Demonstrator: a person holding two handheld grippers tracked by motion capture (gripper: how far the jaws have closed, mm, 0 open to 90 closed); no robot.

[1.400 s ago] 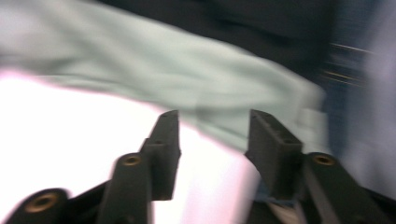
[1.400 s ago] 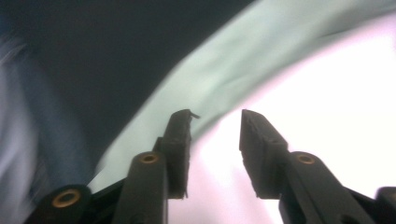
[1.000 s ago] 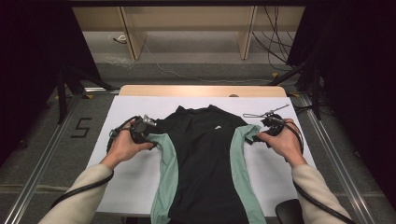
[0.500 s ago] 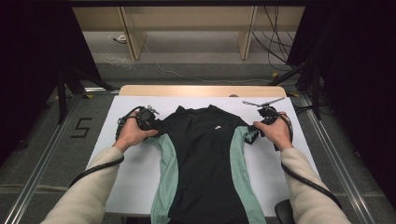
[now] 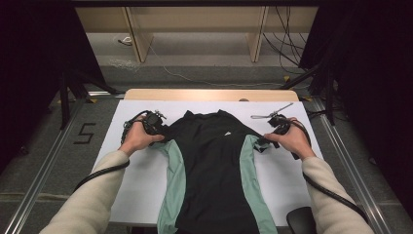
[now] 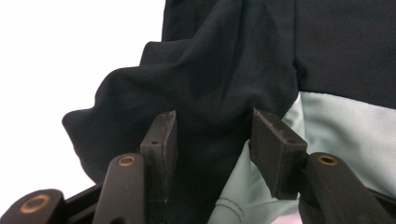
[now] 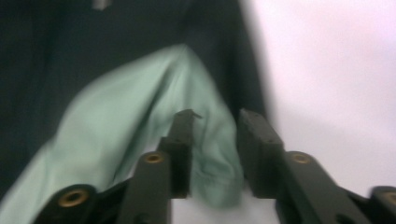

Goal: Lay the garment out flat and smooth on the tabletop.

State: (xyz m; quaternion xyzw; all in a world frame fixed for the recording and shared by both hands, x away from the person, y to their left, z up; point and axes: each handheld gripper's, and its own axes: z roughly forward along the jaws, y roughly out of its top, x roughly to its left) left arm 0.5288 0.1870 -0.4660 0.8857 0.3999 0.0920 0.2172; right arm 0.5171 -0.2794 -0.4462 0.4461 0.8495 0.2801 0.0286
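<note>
High view, shirt: a black shirt with green side panels is laid flat on the white table; its long axis runs from the collar at upper centre down to the hem at the bottom edge of the frame.
High view, left gripper: the left gripper is seen at the left shoulder of the shirt, left of the collar; the hand is closed over its body.
High view, right gripper: the right gripper is seen at the right shoulder, where the green panel begins.
High view, relation: each shoulder is covered by its own hand, so neither hand is nearer to the shirt than the other; the body of the shirt lies toward frame centre from both tools.

Left gripper view, jaws: bunched black sleeve cloth is seen between the two jaws, which have just been closing; the pads seem partly spread, and a firm pinch cannot be told.
Left gripper view, direction: the green panel lies at lower right of the frame, the bare table at upper left.

Right gripper view, jaws: the picture is blurred; a green fold is seen between the jaws, which have just been opening, and it looks loose, not pinched.
Right gripper view, direction: the black body lies at upper left, the table at right.
</note>
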